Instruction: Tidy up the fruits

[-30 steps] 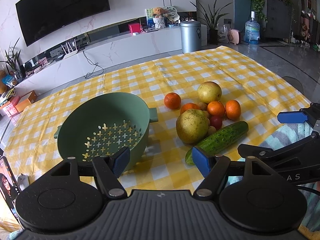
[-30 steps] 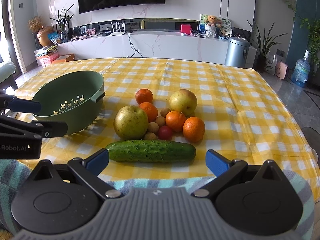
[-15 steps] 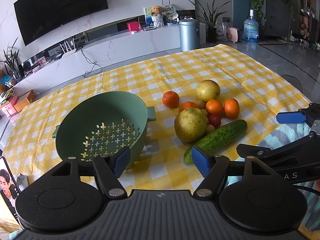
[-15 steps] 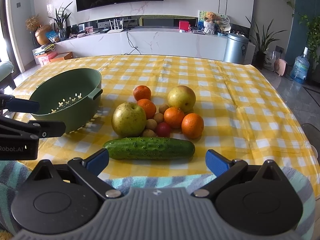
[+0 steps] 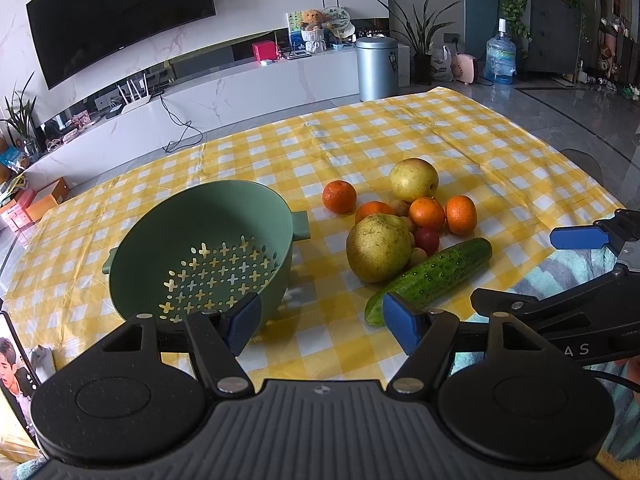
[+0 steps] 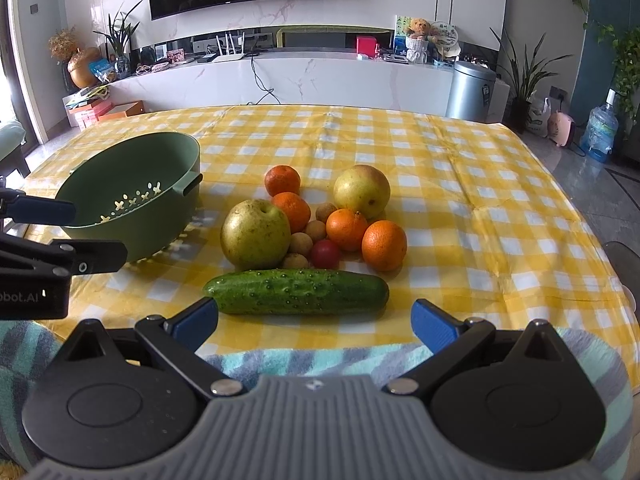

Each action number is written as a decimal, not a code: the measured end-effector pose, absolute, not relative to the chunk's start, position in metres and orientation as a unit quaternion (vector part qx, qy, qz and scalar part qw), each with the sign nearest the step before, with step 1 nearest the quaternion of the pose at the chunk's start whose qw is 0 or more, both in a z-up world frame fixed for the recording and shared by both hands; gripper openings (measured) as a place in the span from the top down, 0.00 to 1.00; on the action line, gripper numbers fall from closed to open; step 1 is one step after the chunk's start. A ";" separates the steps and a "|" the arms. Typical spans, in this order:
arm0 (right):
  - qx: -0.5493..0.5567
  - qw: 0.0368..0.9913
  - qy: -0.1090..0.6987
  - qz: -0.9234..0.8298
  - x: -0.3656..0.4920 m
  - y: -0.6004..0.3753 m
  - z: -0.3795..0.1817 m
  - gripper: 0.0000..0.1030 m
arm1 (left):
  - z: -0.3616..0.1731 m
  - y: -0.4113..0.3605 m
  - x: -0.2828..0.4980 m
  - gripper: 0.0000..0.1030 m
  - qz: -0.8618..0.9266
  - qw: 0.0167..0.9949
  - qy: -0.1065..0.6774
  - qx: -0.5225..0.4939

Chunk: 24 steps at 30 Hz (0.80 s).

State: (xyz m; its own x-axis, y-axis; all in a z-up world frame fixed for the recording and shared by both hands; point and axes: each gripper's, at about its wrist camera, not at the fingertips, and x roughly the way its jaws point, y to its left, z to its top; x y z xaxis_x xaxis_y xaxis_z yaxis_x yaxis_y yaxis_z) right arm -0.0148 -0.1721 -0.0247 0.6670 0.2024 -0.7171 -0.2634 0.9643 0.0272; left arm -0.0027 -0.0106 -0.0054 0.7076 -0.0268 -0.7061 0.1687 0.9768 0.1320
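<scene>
A green colander stands empty on the yellow checked tablecloth; it also shows in the right wrist view. Right of it lies a pile of fruit: two yellow-green pears, several oranges, small brown fruits, a red one, and a cucumber in front. My left gripper is open and empty, just in front of the colander's near wall. My right gripper is open and empty, just short of the cucumber.
A striped teal towel lies along the table's near edge. Behind the table stand a white TV cabinet, a metal bin and a water bottle. A phone is at the left edge.
Both grippers have moved slightly forward and lower towards the table; the fruit and colander appear a little nearer. Nothing was gripped or moved.
</scene>
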 end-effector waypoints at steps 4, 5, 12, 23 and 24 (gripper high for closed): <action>-0.039 0.912 0.388 0.128 -0.015 -0.172 -0.025 0.04 | -0.006 -0.011 -0.003 0.20 -0.053 0.919 0.379 0.093; -0.039 0.912 0.388 0.128 -0.015 -0.173 -0.025 0.04 | -0.006 -0.011 -0.003 0.20 -0.053 0.919 0.379 0.094; -0.035 0.911 0.391 0.127 -0.015 -0.174 -0.026 0.04 | -0.006 -0.012 -0.003 0.20 -0.055 0.918 0.381 0.092; -0.013 0.909 0.396 0.133 -0.009 -0.179 -0.024 0.04 | -0.003 -0.011 0.003 0.24 -0.079 0.917 0.385 0.069; -0.007 0.909 0.394 0.134 -0.007 -0.181 -0.023 0.04 | -0.002 -0.011 0.005 0.24 -0.086 0.918 0.383 0.064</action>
State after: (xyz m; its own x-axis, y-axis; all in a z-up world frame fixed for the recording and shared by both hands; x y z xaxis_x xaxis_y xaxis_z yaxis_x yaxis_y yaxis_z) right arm -0.0072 -0.1810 -0.0230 0.6540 0.2375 -0.7183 -0.2491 0.9641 0.0920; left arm 0.0053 -0.0105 -0.0019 0.6921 -0.1083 -0.7137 0.2068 0.9770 0.0524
